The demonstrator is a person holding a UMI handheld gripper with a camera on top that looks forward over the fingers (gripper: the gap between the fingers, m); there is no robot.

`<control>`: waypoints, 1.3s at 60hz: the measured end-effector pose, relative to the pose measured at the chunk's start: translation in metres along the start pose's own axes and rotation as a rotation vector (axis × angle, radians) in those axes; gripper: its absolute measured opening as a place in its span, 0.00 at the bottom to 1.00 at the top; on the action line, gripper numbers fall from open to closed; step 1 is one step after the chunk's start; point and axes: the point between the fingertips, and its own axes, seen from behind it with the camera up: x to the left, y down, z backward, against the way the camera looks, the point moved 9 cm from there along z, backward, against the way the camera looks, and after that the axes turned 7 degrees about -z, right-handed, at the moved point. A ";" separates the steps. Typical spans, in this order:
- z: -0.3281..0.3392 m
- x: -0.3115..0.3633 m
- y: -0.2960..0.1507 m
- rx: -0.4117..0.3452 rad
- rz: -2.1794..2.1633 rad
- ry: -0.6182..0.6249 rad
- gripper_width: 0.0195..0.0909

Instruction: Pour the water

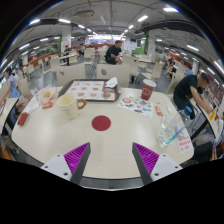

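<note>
gripper (110,160) at the near edge of a round pale table (100,140), fingers spread wide apart, nothing between them. magenta pads (76,155) visible on both inner faces.

on the table: a clear plastic bottle (168,130) stands just ahead of the right finger and a little outward of it, near the table's right edge (contents hard to make out). a red round coaster (101,123) lies flat ahead of the fingers, about mid-table. a pale cup (69,104) stands beyond and left of the coaster. a red cup (147,91) stands at the far right side, next to a printed sheet (135,104). a tray (92,90) with small items sits at the far side.

surroundings: a seated person (187,92) at right, another person (114,53) at a far table. ceiling lights overhead.
</note>
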 end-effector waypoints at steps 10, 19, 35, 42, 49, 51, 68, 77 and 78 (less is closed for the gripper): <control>-0.020 -0.102 0.018 0.009 -0.052 0.030 0.91; -0.042 -0.176 0.027 -0.008 -0.074 0.045 0.91; -0.091 -0.247 0.001 -0.081 -0.100 0.032 0.91; -0.111 -0.250 -0.015 -0.128 -0.087 0.025 0.91; -0.128 -0.250 -0.026 -0.159 -0.085 0.008 0.75; -0.131 -0.250 -0.028 -0.166 -0.090 0.013 0.65; -0.139 -0.248 -0.033 -0.223 -0.124 0.058 0.34; -0.143 -0.241 -0.039 -0.216 -0.063 0.129 0.29; -0.142 -0.240 -0.041 -0.217 -0.056 0.141 0.29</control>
